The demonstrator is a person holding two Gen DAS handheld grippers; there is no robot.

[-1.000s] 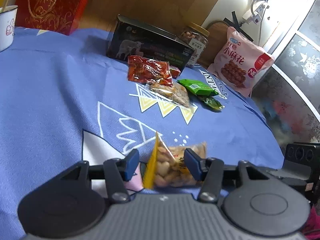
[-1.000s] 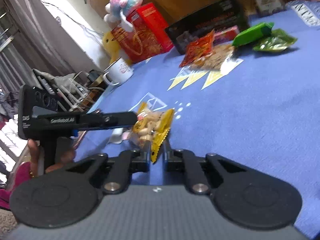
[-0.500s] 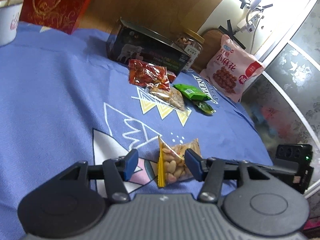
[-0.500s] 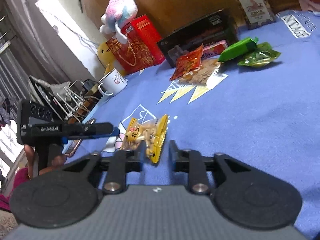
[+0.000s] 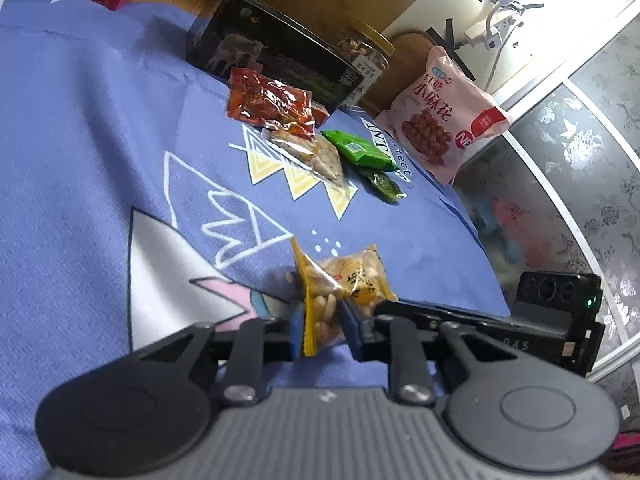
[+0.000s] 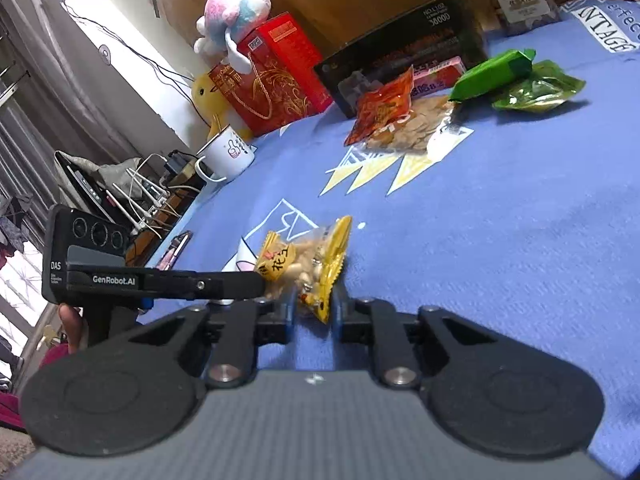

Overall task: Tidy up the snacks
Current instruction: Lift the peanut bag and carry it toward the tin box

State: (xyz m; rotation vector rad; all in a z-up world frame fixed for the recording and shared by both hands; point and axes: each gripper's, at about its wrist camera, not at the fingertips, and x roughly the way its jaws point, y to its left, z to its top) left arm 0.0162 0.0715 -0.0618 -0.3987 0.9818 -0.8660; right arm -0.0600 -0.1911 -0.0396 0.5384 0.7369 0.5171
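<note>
Two tools, left tool [image 5: 323, 330] and right tool [image 6: 314, 307], are closing on one peanut packet [image 5: 340, 292] (snack pile [image 5: 304, 136] well beyond).

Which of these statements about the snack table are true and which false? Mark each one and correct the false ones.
1. Both grippers have the same peanut packet between their fingers. True: the left gripper and the right gripper are closing on it from opposite ends.
2. The tablecloth is red. False: it is blue with a printed pattern.
3. A white mug stands near the table edge. True.
4. The green packet lies inside the black box. False: it lies on the cloth beside the box.
</note>
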